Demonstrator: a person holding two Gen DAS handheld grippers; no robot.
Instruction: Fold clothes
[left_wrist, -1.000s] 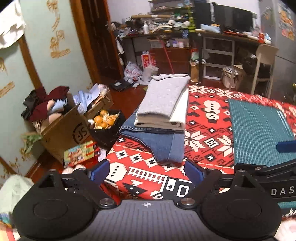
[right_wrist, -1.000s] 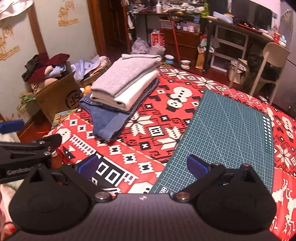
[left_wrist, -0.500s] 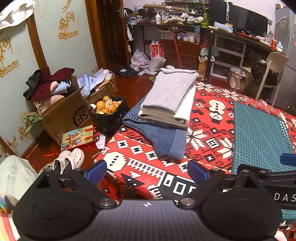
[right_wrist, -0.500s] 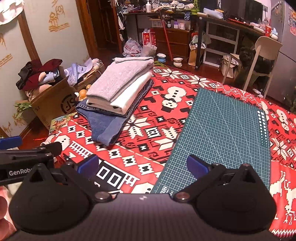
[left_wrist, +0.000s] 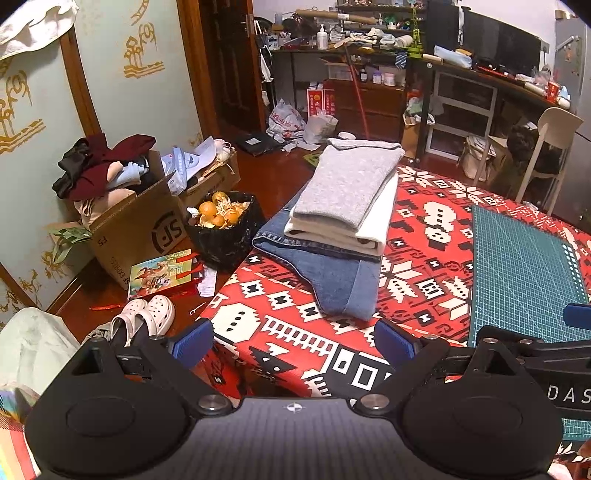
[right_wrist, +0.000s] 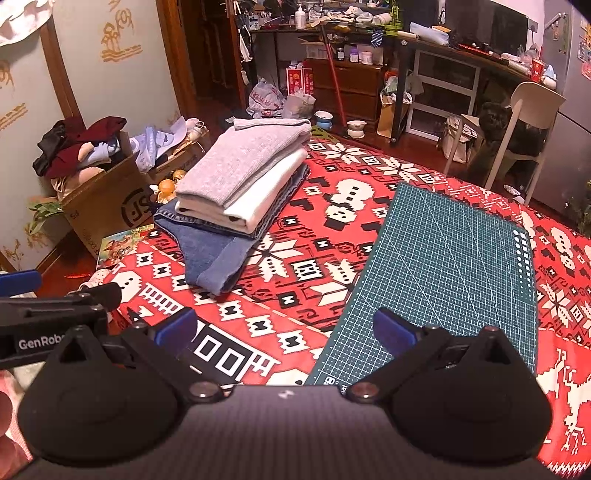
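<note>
currently: between garments, judged | left gripper wide open, nothing held, jaws just been opening | right gripper wide open, nothing held | folded stack laid on counter beside mat | next: another garment to be fetched, perhaps from box

Both wrist views tilt down over table's near edge; shared: folded stack, green mat.

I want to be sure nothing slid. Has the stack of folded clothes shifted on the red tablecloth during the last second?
No. The stack of folded clothes keeps its place against the red tablecloth's pattern and the green cutting mat.
</note>
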